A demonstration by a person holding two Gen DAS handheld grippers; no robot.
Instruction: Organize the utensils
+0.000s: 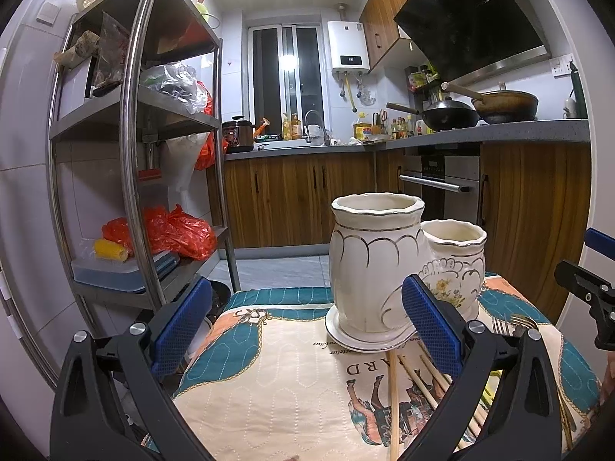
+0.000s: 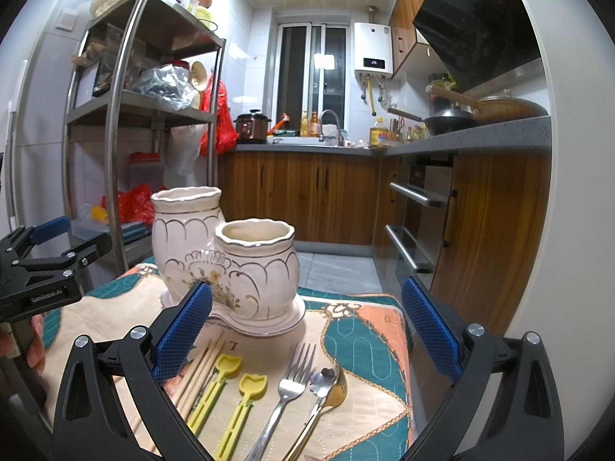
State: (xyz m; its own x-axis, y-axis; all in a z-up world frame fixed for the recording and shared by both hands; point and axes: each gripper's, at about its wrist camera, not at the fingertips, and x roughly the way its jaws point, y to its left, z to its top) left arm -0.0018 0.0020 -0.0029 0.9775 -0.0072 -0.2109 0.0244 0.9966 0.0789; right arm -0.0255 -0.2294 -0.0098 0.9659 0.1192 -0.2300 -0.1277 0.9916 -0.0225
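A white ceramic double utensil holder [image 1: 376, 269] [image 2: 230, 261], tall cup left and short cup right, stands on a patterned cloth [image 2: 365, 330]. In front of it lie wooden chopsticks [image 2: 200, 372] [image 1: 396, 399], two yellow tulip picks [image 2: 230, 388], a silver fork [image 2: 288, 384] and a gold spoon [image 2: 330, 388]. My left gripper [image 1: 307, 326] is open and empty, above the cloth left of the utensils. My right gripper [image 2: 307, 330] is open and empty, hovering over the fork and picks.
A metal shelf rack [image 1: 134, 153] with bags and boxes stands to the left. Wooden cabinets, an oven [image 2: 419, 223] and a counter with woks [image 1: 499, 105] run along the right and back. The cloth's far edge drops to a tiled floor [image 2: 338, 269].
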